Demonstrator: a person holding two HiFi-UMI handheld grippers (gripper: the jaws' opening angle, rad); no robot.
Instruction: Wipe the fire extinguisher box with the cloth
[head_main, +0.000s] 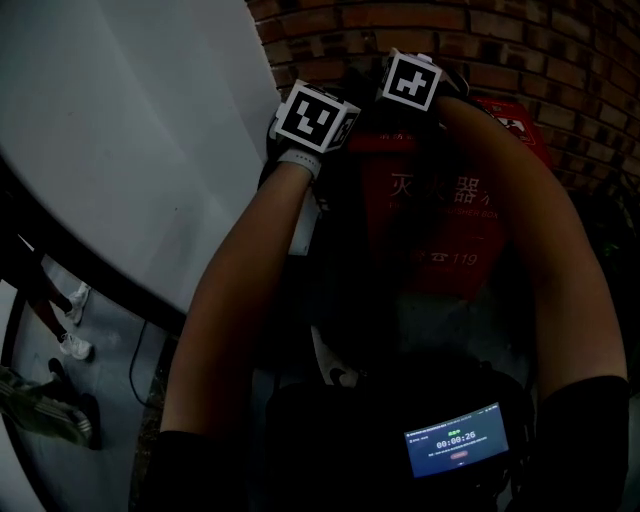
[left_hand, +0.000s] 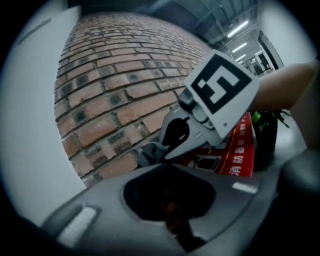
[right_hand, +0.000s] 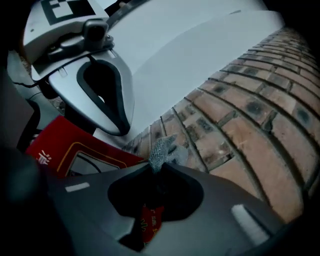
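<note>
While my right tool (right_hand: 158, 167) pinches the cloth (right_hand: 162, 150) by the box (head_main: 440, 230) top and left tool (left_hand: 165, 166) sits clenched empty, I reckon most wiping remains.

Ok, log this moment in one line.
left gripper: shut, nothing seen in it | right gripper: shut on cloth | cloth: before wall, beside box
</note>
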